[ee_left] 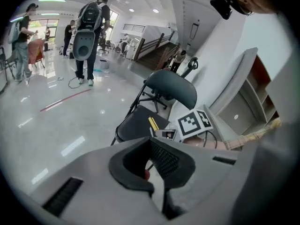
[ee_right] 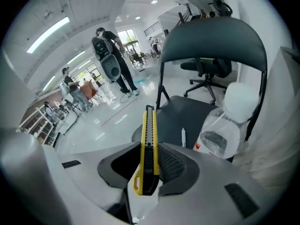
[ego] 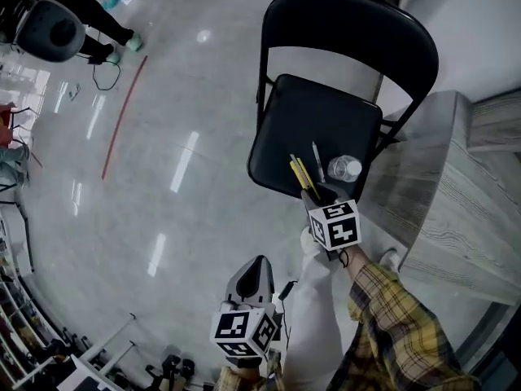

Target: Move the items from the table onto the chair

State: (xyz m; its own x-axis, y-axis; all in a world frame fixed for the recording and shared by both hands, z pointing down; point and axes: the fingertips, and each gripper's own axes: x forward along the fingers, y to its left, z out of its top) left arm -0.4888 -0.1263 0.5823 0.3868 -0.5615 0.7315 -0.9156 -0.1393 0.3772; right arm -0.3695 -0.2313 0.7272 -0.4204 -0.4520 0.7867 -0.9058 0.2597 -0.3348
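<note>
Right gripper (ee_right: 149,168) clamping knife (ee_right: 149,135), hovering over chair (ego: 303,116) seat. Advice: lowering flat beside pen (ego: 317,161), clear of bottle (ego: 345,168), before releasing. Left gripper (ee_left: 152,165) closed, carrying nothing.

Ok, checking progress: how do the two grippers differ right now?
The right gripper is shut on a knife; the left gripper is shut and empty. The right is at the chair seat; the left is over the floor. Both point downward.
</note>
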